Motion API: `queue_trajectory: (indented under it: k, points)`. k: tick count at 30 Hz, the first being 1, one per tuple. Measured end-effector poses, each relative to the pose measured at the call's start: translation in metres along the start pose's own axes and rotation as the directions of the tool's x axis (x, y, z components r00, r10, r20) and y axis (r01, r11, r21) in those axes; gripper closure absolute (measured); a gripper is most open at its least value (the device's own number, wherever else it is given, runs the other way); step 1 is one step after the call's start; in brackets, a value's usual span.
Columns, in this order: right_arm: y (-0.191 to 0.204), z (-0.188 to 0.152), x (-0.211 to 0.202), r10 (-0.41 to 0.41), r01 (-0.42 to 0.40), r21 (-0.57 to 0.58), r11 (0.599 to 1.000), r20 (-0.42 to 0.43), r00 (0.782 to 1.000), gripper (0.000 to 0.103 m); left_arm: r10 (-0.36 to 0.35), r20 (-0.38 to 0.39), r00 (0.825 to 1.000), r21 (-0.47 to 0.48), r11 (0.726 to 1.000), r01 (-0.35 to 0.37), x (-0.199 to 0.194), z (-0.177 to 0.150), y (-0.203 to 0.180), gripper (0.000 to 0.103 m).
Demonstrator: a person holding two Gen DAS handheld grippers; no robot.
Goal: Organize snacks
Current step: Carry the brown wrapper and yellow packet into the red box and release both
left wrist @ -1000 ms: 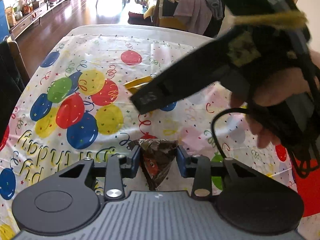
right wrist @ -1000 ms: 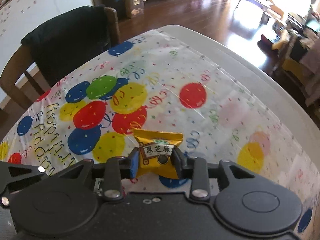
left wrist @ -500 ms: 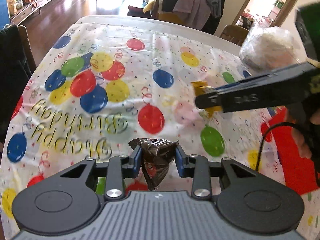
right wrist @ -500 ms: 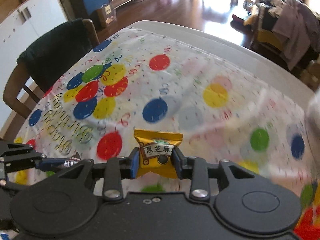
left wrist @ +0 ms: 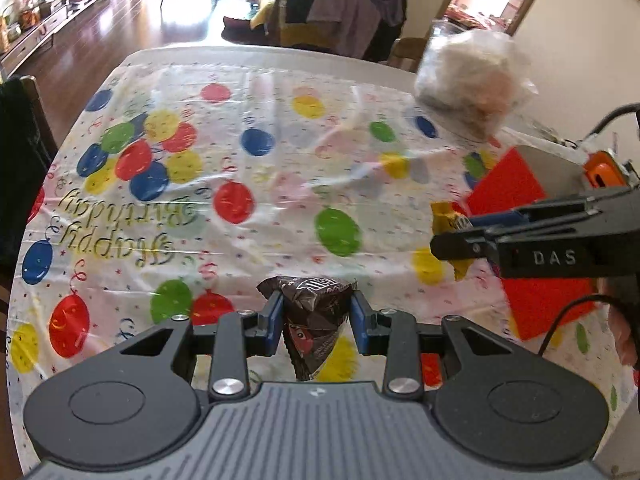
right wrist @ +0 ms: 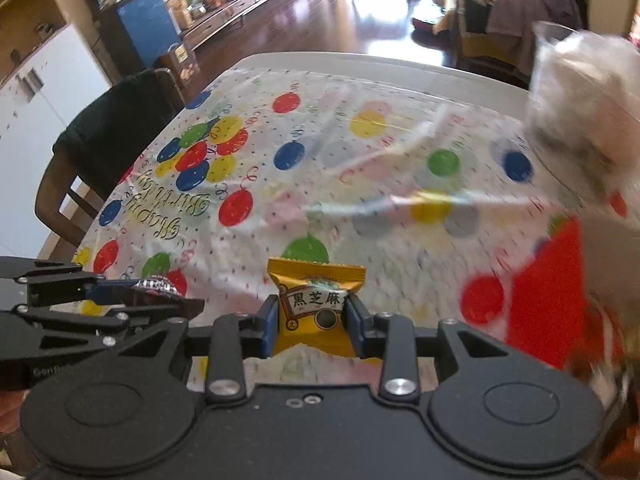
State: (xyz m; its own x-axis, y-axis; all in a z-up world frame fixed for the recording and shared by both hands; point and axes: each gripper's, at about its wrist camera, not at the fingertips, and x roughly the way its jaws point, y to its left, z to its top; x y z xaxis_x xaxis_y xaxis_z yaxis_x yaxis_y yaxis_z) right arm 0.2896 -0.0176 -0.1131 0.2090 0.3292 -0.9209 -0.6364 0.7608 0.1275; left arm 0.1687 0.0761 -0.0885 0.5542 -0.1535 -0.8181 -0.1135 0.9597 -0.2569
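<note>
Jaws of left gripper [left wrist: 316,322] clamped on brown packet [left wrist: 313,326]; jaws of right gripper [right wrist: 313,326] clamped on yellow packet [right wrist: 316,306]. Both packets aloft over tabletop [left wrist: 280,152], balloon cloth. Red box [left wrist: 532,240] at right side, plastic bag [left wrist: 472,88] beyond.

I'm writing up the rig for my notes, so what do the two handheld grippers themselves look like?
Both are matte black plastic. The left gripper has blue pads, silver screws, two round discs and a ribbed grey body. The right gripper looks alike, with blue pads, but a smooth black body. Seen from the left wrist view, its side bears white "DAS" lettering, with a black cable below.
</note>
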Motion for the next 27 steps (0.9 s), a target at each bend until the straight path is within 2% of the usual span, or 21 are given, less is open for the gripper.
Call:
queue_trajectory:
  k: [8,14,27]
  points:
    - [-0.033,-0.045,-0.069,-0.026,0.022,0.072,0.997,0.055,0.998,0.069,-0.041,0.003,0.999,0.078,0.996,0.04,-0.023,-0.002,-0.06,0.07]
    - [-0.072,-0.077,-0.112,-0.054,0.041,0.14,0.989,0.084,0.995,0.069,-0.089,0.002,0.996,0.166,0.982,0.087,-0.03,0.005,-0.119,0.07]
    - [-0.166,-0.118,-0.16,-0.154,0.114,0.265,0.957,0.133,0.979,0.069,-0.132,-0.027,0.991,0.292,0.947,0.134,-0.006,0.024,-0.235,0.07]
